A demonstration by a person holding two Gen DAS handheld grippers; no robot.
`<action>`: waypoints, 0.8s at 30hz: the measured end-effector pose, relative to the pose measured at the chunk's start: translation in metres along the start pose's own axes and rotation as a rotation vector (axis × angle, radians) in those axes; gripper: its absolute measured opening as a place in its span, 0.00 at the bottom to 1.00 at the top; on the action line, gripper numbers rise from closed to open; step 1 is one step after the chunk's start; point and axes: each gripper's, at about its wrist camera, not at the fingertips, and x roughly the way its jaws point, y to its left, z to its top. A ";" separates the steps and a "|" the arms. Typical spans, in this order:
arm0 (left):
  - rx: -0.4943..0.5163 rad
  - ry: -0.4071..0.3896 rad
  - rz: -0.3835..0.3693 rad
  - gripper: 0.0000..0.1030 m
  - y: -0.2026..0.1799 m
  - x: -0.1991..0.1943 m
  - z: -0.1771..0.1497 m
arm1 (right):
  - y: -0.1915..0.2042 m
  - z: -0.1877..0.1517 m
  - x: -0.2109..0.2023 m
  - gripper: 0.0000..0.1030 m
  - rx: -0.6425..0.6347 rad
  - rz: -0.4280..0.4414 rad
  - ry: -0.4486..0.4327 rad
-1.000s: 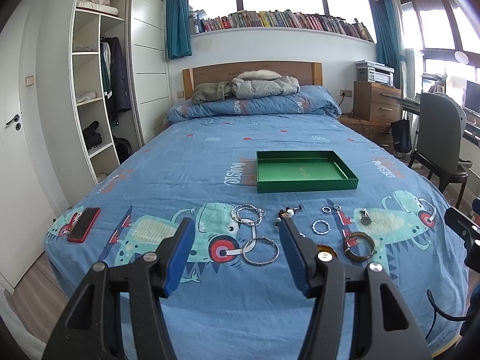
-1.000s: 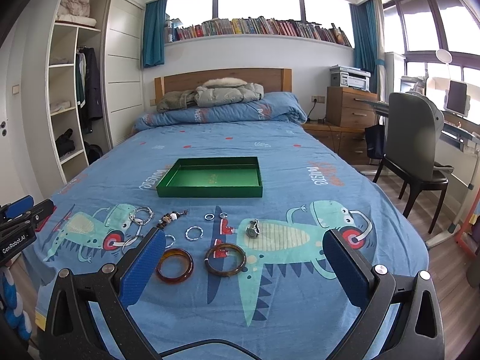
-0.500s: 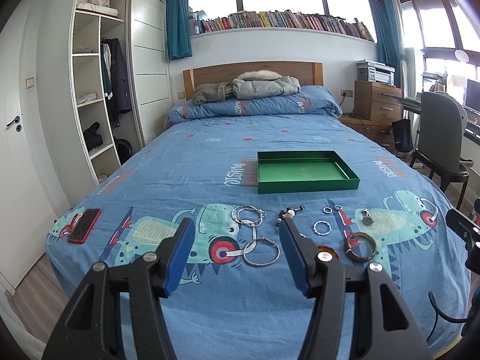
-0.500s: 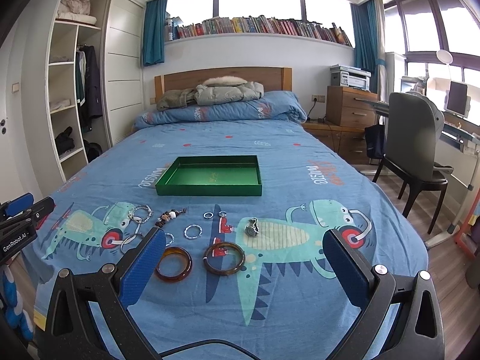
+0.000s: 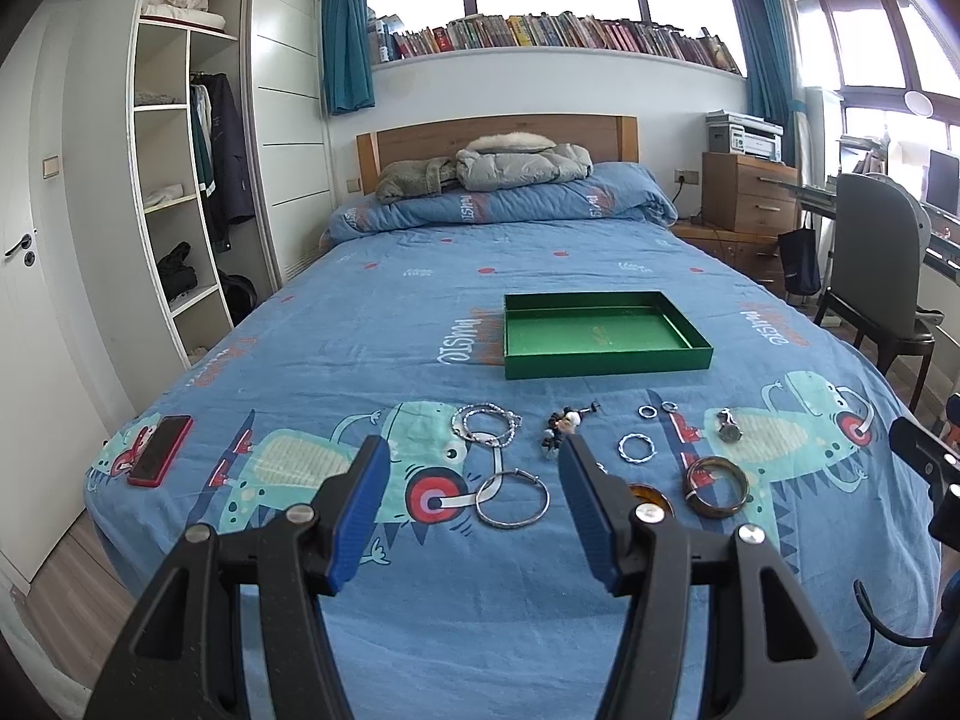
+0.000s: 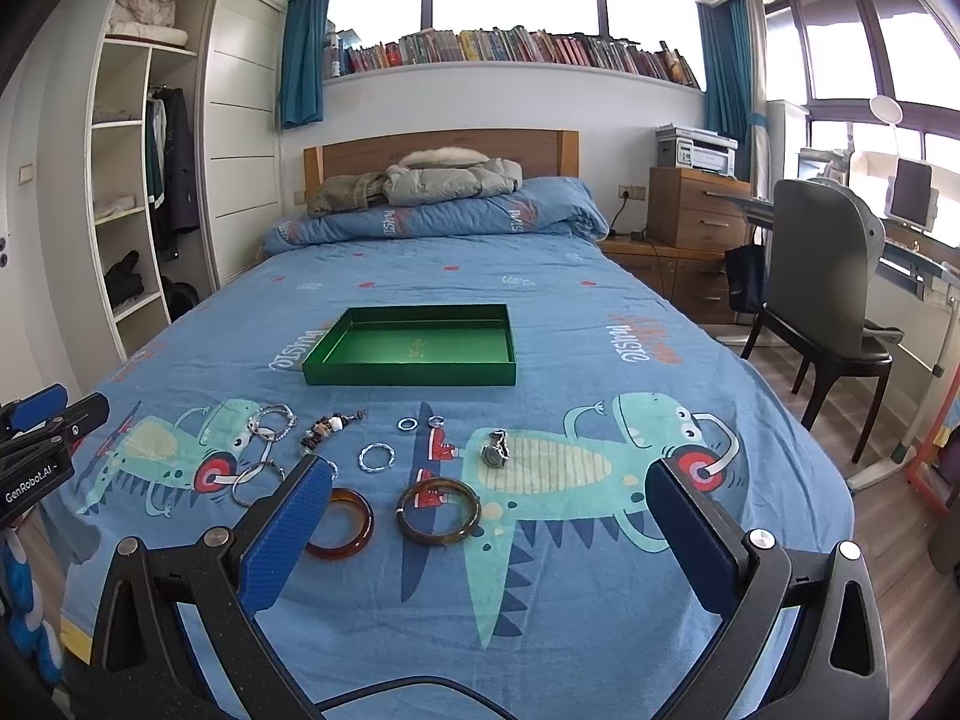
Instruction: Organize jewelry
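Jewelry lies in a loose row on the blue bedspread in front of an empty green tray (image 5: 606, 360) (image 6: 411, 373). My left gripper (image 5: 471, 450) hovers open over a silver bangle (image 5: 512, 521), with beaded bracelets (image 5: 486, 425) and a bead string (image 5: 564, 426) just beyond. My right gripper (image 6: 489, 471) is wide open above a dark bangle (image 6: 441, 540) and a watch (image 6: 495, 451). An amber bangle (image 6: 365, 522) lies beside its left finger; in the left wrist view it is half hidden. Small rings (image 6: 408, 423) lie nearer the tray.
A red phone (image 5: 161, 450) lies near the bed's left edge. Jackets and folded bedding are piled at the headboard (image 5: 498, 135). Open wardrobe shelves (image 5: 174, 198) stand on the left, a chair (image 6: 834, 276) and desk on the right. The bed's front edge is just below both grippers.
The right wrist view has drifted slightly, so the objects sit a little further left. Both grippers stay open and the jewelry has not moved.
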 end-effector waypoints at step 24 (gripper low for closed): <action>0.020 0.002 -0.006 0.55 -0.011 0.011 0.004 | -0.012 -0.009 0.019 1.00 0.011 0.045 0.027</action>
